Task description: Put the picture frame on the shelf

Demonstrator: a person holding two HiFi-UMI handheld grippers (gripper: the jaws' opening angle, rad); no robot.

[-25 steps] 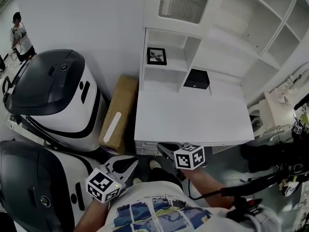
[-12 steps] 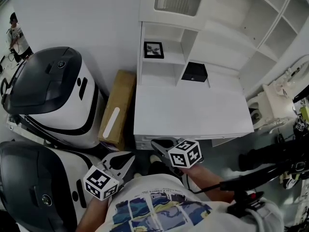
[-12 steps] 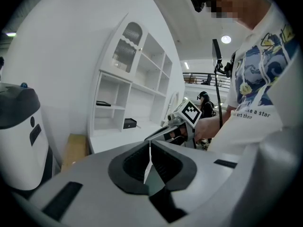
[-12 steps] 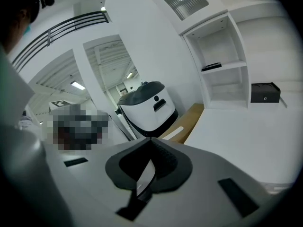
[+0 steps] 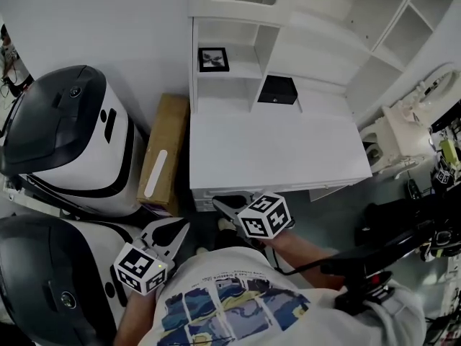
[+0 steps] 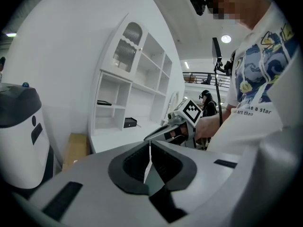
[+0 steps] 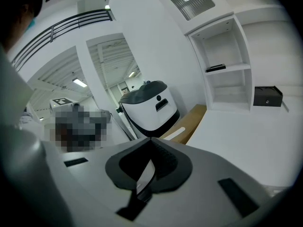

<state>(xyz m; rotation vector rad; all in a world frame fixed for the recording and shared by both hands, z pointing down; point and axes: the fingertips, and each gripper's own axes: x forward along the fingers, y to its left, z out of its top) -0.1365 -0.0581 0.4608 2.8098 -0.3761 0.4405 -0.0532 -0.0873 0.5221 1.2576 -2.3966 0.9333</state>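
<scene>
Both tongs hung close to the person's body, short of the furniture. The left tongs (image 5: 183, 228) had their jaws pressed together with nothing between them, and the right tongs (image 5: 218, 205) were likewise closed and empty.

The picture frame (image 5: 213, 59) was well ahead of both, across the whole depth of the tabletop (image 5: 274, 150). It sat on the shelf (image 5: 241, 71) in the left-hand cubby. Both gripper views showed it as a thin dark slab on the board, so it seemed to lie flat, face up. It looked nearly square, with its edges running in line with the shelf's, so it had no real long axis to reckon with.

The right tongs were the nearer, with their tips just at the tabletop's front edge. The left tongs were further back and off to the left, past the front corner, beside the white machine (image 5: 68, 132).

The tabletop between the tongs and the shelf was bare, leaving a straight run forward. Close by the frame were only the cubby's side walls and a black box (image 5: 277, 90), further right and lower.

With the frame lying on the shelf, the task looked done, and any further reach would probably suit the right tongs.
</scene>
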